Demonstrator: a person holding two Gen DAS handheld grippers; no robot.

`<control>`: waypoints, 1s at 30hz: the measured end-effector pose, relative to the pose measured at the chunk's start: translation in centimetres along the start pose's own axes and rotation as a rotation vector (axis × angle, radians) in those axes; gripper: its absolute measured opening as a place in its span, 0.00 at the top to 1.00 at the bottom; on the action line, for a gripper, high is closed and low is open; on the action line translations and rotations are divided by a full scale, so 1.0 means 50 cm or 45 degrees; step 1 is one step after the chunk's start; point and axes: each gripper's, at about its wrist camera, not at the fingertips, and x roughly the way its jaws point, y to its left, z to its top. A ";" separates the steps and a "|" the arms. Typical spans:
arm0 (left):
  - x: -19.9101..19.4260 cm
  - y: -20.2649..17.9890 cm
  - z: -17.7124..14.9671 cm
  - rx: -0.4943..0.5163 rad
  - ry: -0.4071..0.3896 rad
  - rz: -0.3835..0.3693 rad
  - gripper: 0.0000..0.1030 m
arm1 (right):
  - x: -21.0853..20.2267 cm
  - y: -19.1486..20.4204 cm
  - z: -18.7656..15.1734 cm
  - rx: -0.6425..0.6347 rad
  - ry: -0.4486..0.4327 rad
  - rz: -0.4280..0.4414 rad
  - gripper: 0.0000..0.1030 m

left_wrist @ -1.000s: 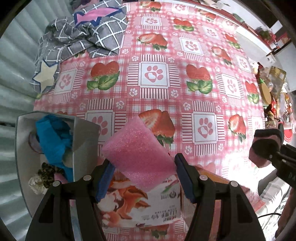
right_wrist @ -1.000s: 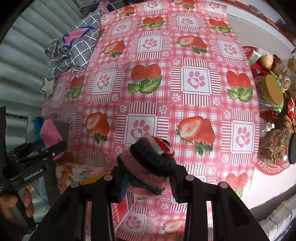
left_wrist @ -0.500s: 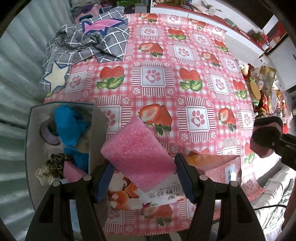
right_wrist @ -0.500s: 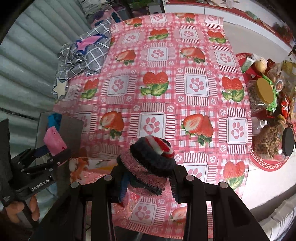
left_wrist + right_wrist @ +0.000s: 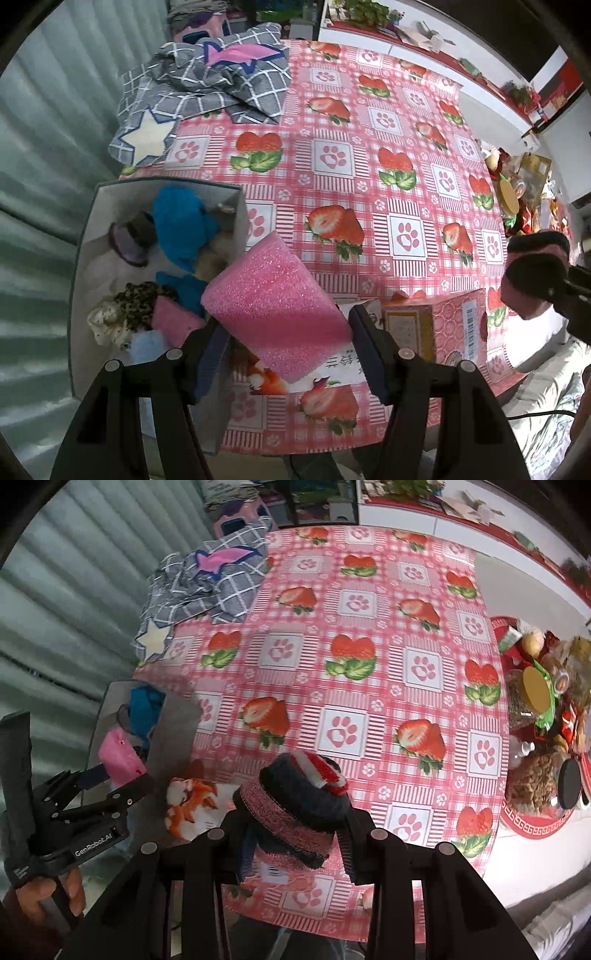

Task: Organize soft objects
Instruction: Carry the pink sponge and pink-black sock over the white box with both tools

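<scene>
My left gripper [image 5: 284, 332] is shut on a pink foam sponge [image 5: 273, 302], held high above the table's near left edge, beside a grey storage box [image 5: 85, 258]. The box holds several soft things, among them a blue plush [image 5: 181, 229] and a leopard-print cloth [image 5: 140, 299]. My right gripper [image 5: 295, 834] is shut on a rolled knitted sock [image 5: 295, 801], dark with pink, red and white bands. It shows at the right of the left wrist view [image 5: 532, 269]. The left gripper with the sponge [image 5: 120, 757] shows in the right wrist view, over the box [image 5: 173, 723].
A strawberry-and-paw tablecloth [image 5: 369, 166] covers the table. A grey checked blanket [image 5: 207, 85] with stars lies at the far left corner. A printed snack carton [image 5: 424, 328] lies below the grippers. Jars and food packets [image 5: 543, 709] crowd the right edge.
Both grippers have risen and pulled back from the table, each keeping its hold. The left one has shifted so that the box interior is now in fuller view.
</scene>
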 end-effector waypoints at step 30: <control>-0.051 0.251 -0.112 -0.376 -0.043 0.062 0.33 | 0.048 0.325 0.003 -0.419 0.072 0.090 0.62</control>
